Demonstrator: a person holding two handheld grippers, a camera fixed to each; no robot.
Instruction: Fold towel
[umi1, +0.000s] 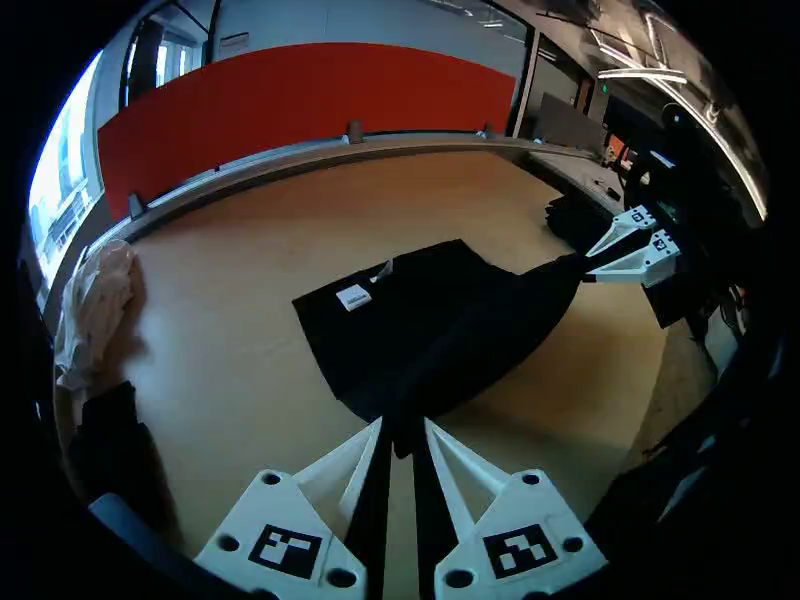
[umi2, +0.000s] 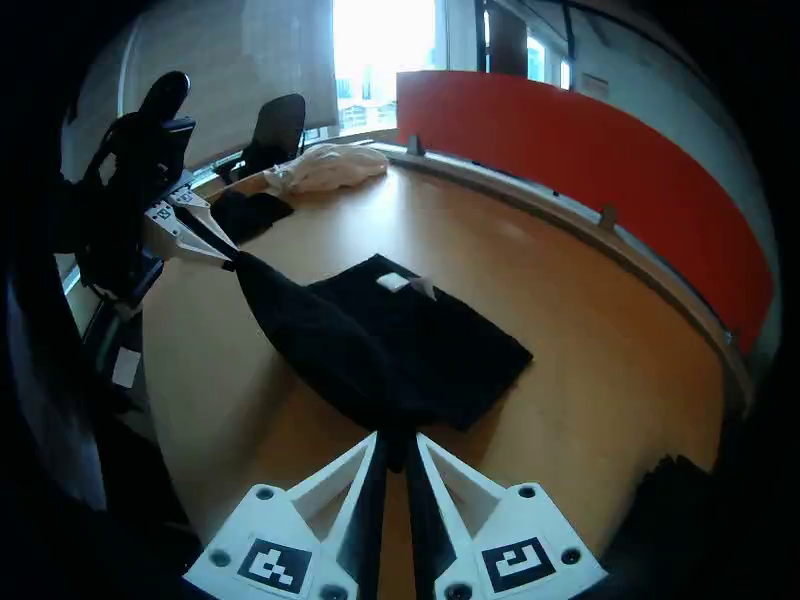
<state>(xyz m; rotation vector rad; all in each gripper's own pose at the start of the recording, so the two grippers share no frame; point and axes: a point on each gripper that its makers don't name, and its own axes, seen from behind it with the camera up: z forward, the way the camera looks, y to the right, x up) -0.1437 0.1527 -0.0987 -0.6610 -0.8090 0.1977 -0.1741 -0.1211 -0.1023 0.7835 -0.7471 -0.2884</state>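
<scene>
Left gripper view: soft black cloth towel (umi1: 420, 320) lying mid light wooden table (umi1: 230, 340), near edge raised and sagging. Limp, light, probably best held at corners. Left gripper (umi1: 404, 426) jaws pressed together, pinching near corner.

Right gripper view: right gripper (umi2: 398, 438) jaws nearly closed, pinching other corner. Raised edge stretched between both, rest flat beyond.

The marker plates of the left gripper (umi1: 405, 440) run off the bottom edge, as do those of the right gripper (umi2: 392, 450). The gripped corners of the black towel (umi1: 430, 330) vanish inside each pinch. Its white tag (umi1: 353, 297) is too small to read.
</scene>
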